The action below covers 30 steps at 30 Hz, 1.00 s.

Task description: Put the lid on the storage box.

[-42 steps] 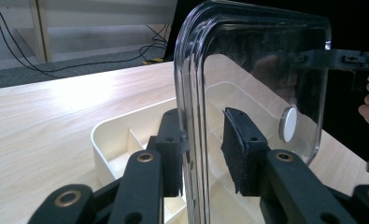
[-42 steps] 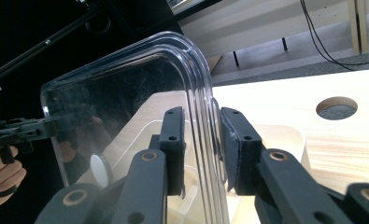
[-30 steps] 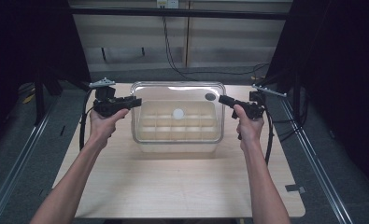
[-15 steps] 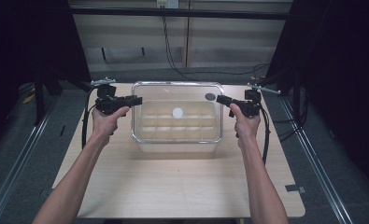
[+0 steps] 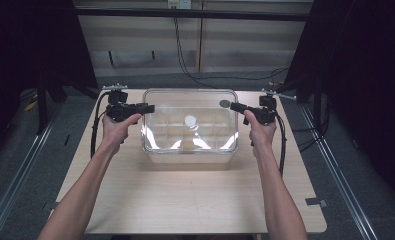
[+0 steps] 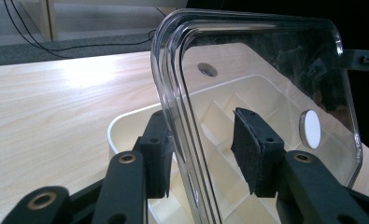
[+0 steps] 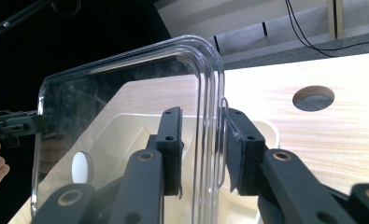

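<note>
A clear plastic lid (image 5: 190,102) with a white round disc (image 5: 190,120) lies over a cream compartment box (image 5: 190,156) at the table's middle. My left gripper (image 5: 147,107) stands at the lid's left edge. In the left gripper view the lid's rim (image 6: 266,70) passes between its jaws (image 6: 201,135); they have just been opening, and the right pad (image 6: 252,149) stands clear of the plastic. My right gripper (image 5: 233,106) is at the lid's right edge. Its jaws (image 7: 201,126) have just been opening slightly, but the pads still sit close on the rim (image 7: 126,84).
The box stands on a light wooden table (image 5: 195,200) with a round hole (image 5: 225,103) behind the lid's right corner. Dark floor and metal rails (image 5: 20,170) flank the table. Cables (image 5: 185,55) run along the back floor.
The lid has come down onto the box. My left gripper's jaws have spread wider around the rim. Both hands sit slightly lower and closer to the box's sides.
</note>
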### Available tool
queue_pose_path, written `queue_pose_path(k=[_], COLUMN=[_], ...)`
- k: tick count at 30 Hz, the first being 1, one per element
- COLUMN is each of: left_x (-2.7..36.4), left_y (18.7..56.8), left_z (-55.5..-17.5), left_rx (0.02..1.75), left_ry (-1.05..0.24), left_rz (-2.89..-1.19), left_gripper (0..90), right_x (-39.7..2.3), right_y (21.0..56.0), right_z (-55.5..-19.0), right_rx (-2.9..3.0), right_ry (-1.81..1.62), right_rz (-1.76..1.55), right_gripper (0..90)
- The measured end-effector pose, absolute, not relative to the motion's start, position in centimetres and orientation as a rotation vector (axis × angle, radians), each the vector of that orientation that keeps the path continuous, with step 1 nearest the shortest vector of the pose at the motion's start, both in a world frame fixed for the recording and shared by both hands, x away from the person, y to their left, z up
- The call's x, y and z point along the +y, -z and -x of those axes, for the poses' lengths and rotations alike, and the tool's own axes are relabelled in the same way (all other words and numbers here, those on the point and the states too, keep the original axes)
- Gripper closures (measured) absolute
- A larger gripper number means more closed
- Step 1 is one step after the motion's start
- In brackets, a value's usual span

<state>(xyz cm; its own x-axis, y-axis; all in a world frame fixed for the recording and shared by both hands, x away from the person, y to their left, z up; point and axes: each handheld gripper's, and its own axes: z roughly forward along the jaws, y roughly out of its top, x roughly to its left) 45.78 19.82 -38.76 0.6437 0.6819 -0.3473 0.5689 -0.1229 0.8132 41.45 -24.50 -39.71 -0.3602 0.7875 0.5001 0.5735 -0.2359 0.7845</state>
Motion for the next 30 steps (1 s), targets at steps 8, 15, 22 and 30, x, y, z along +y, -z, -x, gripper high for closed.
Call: queue_pose_path(k=[8,15,22,30], left_x=[19.7,19.6,19.3,19.2], left_y=[39.4,40.2,41.0,41.8], left_z=[-46.6,-47.2,-47.8,-48.3], left_rx=[1.014,1.04,1.072,1.095], left_ry=[-0.122,-0.108,-0.116,-0.086], left_rz=[-1.815,-1.819,-1.837,-1.833], left_gripper=[57.2,55.7,53.1,52.6], right_x=[-24.6,-24.2,-24.1,-24.0], right_y=[40.3,40.7,41.3,42.1], right_z=[-42.0,-42.9,-43.5,-44.2], right_rx=[1.819,1.856,1.893,1.924], right_ry=[-1.628,-1.548,-1.493,-1.459], right_rz=[-1.678,-1.707,-1.737,-1.757], right_gripper=[68.5,65.3,63.3,60.4])
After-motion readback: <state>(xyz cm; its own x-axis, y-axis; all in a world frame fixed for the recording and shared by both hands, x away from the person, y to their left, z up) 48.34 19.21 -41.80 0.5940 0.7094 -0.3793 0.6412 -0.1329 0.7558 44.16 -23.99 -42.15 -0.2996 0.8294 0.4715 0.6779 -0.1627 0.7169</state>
